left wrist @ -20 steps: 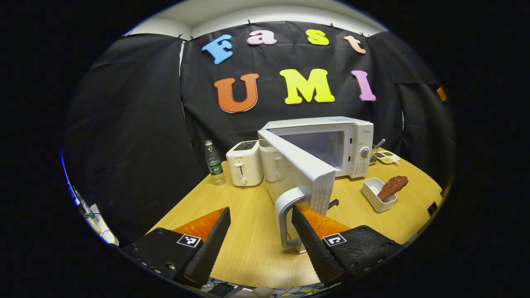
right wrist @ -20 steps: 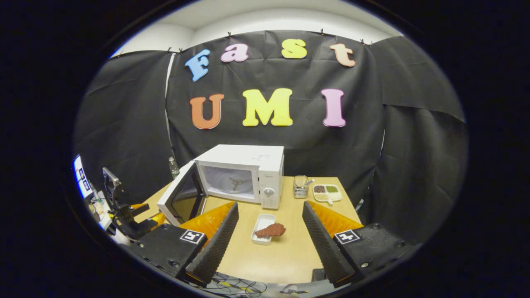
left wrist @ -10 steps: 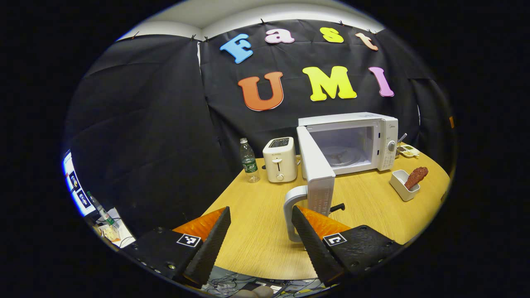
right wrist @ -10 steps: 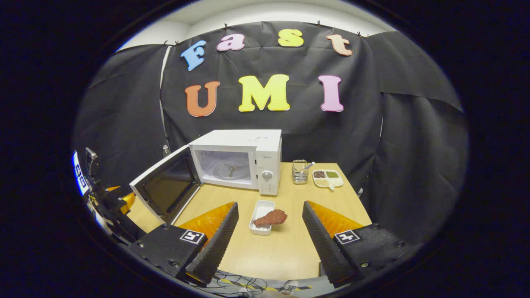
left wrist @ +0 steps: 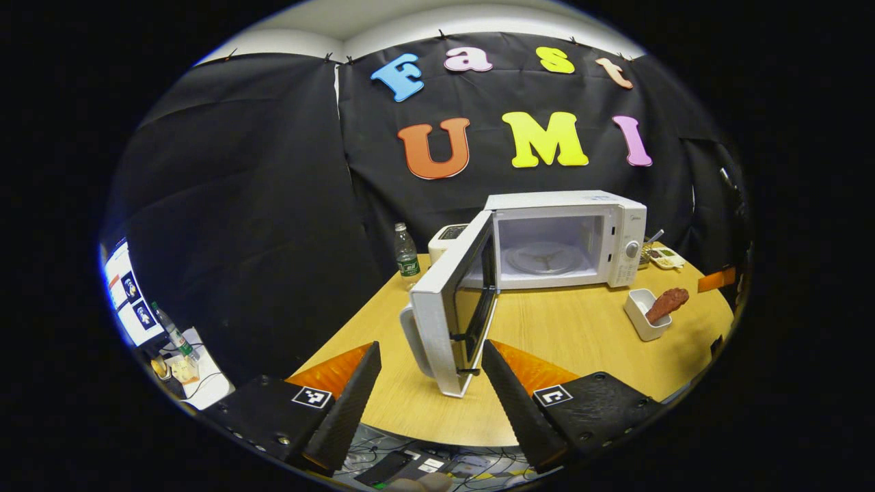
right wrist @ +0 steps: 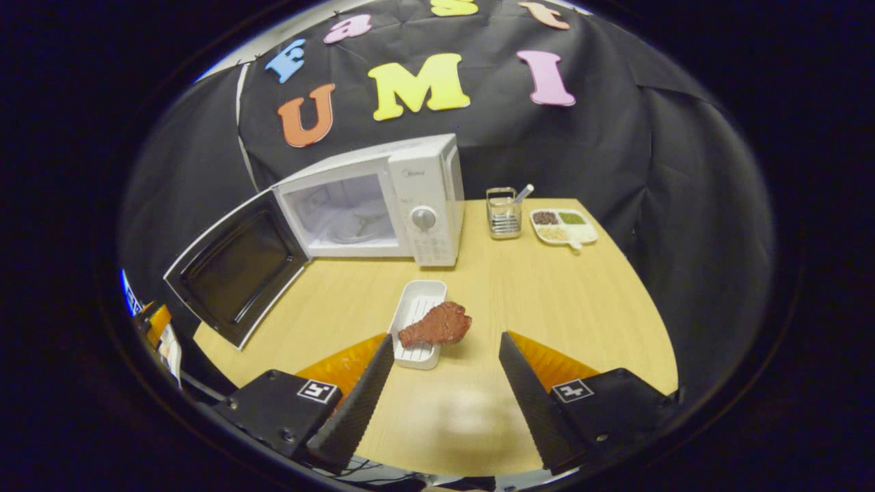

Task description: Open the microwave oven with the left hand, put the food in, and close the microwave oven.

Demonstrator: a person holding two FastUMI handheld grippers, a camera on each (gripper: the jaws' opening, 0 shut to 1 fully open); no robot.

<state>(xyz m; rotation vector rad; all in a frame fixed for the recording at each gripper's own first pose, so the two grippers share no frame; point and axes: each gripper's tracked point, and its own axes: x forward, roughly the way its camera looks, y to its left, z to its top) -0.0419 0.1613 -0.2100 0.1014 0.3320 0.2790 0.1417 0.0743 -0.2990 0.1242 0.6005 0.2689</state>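
"Which gripper was nearer the food?"

"The right gripper (right wrist: 444,383). Its fingers stood wide apart, holding nothing. The drumstick (right wrist: 436,325) lay just ahead, on the near end of the white tray (right wrist: 418,309), long axis crosswise."

"And beyond?"

"The microwave (right wrist: 383,198) stood behind, its door (right wrist: 236,273) swung wide. The left gripper (left wrist: 431,393) gaped empty beside the door's edge."

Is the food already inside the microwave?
No, the drumstick lies across the white tray on the table, in front of the open microwave.
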